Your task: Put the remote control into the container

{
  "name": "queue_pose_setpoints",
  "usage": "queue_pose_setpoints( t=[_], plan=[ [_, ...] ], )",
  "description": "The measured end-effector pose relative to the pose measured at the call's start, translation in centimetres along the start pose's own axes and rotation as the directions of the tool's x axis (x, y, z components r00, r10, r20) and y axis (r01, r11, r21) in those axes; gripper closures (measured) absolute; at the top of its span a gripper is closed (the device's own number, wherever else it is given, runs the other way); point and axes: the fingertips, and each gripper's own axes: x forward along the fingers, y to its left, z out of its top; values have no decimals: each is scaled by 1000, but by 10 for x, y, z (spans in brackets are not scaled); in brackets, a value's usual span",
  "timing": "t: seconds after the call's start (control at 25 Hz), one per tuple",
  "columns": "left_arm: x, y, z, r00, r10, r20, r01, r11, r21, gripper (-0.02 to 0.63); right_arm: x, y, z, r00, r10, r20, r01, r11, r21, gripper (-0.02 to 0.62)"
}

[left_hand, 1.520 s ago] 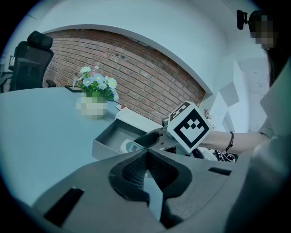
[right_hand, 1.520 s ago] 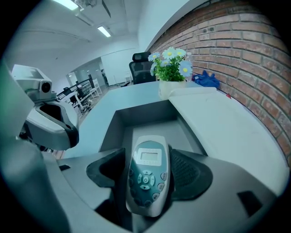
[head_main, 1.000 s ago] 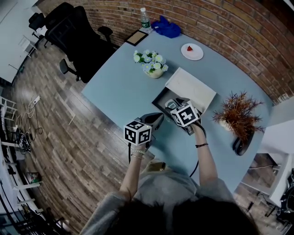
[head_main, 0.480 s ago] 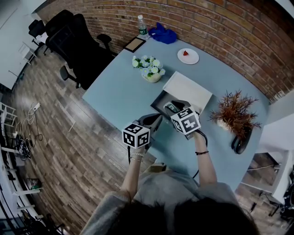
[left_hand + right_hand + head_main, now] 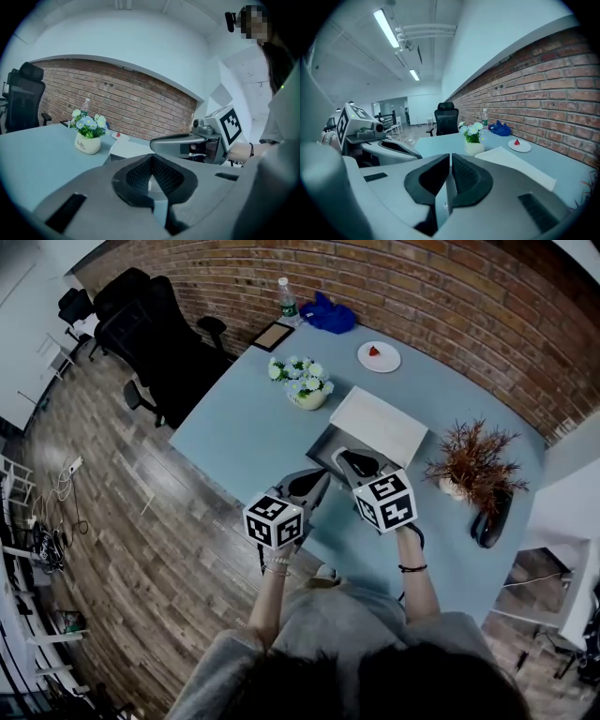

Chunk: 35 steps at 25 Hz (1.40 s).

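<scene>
A dark open container [image 5: 323, 443] sits on the light blue table [image 5: 244, 418], with its white lid [image 5: 379, 426] lying just behind it. My right gripper [image 5: 353, 462] hovers over the container's near right part. Its jaws are closing and stand almost together, with nothing between them [image 5: 450, 158]. The left gripper [image 5: 316, 483] hangs just in front of the container, shut and empty [image 5: 151, 163]. The remote control does not show clearly; the right gripper covers much of the container's inside.
A pot of flowers [image 5: 307, 383] stands behind the container. A plate with a strawberry [image 5: 379, 356], a bottle [image 5: 287, 298], blue cloth [image 5: 328, 313] and a picture frame [image 5: 273, 336] lie along the brick wall. A dried plant [image 5: 469, 468] stands right. Black chairs [image 5: 155, 324] stand left.
The right gripper has drawn back from the container toward the person, and its jaws have come together. The left gripper has hardly moved.
</scene>
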Motion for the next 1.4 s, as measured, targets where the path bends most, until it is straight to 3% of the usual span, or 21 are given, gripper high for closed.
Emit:
queue_pose_setpoints(
  t=[0.48, 0.8, 1.4],
  plan=[
    [-24, -32, 25, 995, -13, 96, 7, 998, 58, 603, -46, 29, 26, 985, 3, 170, -7, 1000, 22, 595],
    [-36, -43, 35, 987, -29, 156, 15, 996, 89, 603, -58, 46, 32, 981, 27, 191, -26, 1000, -6, 597],
    [-34, -60, 32, 986, -40, 163, 22, 994, 107, 603, -79, 38, 30, 968, 15, 249, -20, 1000, 15, 597]
  ],
)
